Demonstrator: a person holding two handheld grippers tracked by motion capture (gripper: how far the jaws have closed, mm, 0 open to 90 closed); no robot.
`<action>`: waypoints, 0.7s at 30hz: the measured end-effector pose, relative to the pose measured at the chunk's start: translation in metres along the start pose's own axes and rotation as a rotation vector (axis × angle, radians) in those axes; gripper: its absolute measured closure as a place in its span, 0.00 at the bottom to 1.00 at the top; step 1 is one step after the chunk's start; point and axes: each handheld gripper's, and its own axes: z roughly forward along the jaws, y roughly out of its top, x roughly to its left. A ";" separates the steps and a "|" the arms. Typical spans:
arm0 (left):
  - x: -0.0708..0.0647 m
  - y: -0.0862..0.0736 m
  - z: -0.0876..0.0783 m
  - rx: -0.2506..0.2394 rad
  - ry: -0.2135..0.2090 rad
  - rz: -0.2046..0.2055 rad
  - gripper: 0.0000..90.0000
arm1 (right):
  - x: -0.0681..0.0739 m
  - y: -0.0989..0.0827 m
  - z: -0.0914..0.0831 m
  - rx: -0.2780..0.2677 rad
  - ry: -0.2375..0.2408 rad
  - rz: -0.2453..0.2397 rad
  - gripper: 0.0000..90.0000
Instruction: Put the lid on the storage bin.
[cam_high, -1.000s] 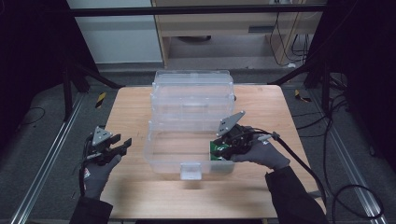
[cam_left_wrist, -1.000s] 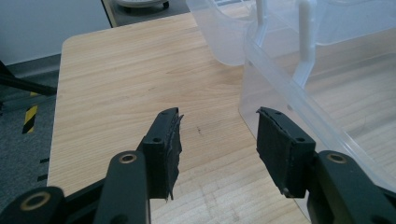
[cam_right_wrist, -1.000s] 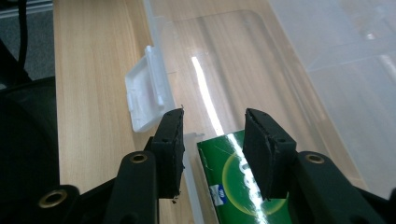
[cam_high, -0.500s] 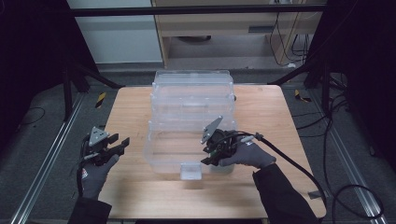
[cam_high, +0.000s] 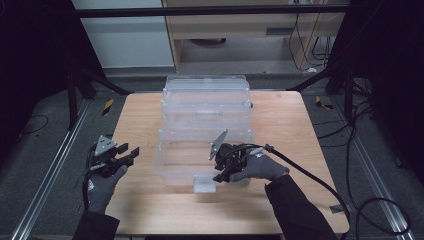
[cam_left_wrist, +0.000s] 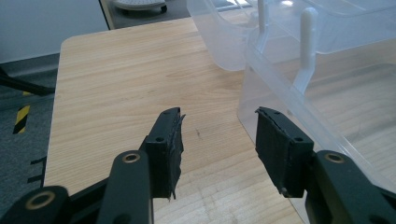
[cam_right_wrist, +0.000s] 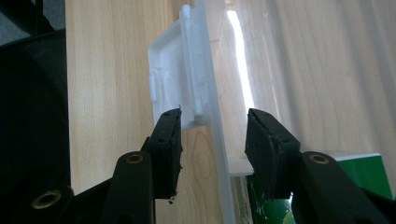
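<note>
1. Fingers of the right gripper stand apart (nothing pinched), straddling the front wall of the clear bin beside its white latch.
2. A green item lies inside the bin, near the bench's front edge.
3. Left gripper hangs open at the bench's left edge, gripping nothing.

Light wooden table, clear plastic bins resting on it

text: none legible | labels: none | numbers: none | signs: none readable on any surface
</note>
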 end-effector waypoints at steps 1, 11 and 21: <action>0.000 0.000 0.000 -0.001 -0.002 -0.002 0.56 | 0.000 0.001 0.001 0.007 0.002 0.000 0.63; 0.001 0.007 -0.002 -0.006 -0.037 0.013 0.57 | -0.002 0.003 0.010 0.047 0.025 0.010 0.66; -0.003 0.041 -0.004 -0.034 -0.108 0.094 0.58 | -0.005 0.004 0.012 0.054 0.035 0.014 0.68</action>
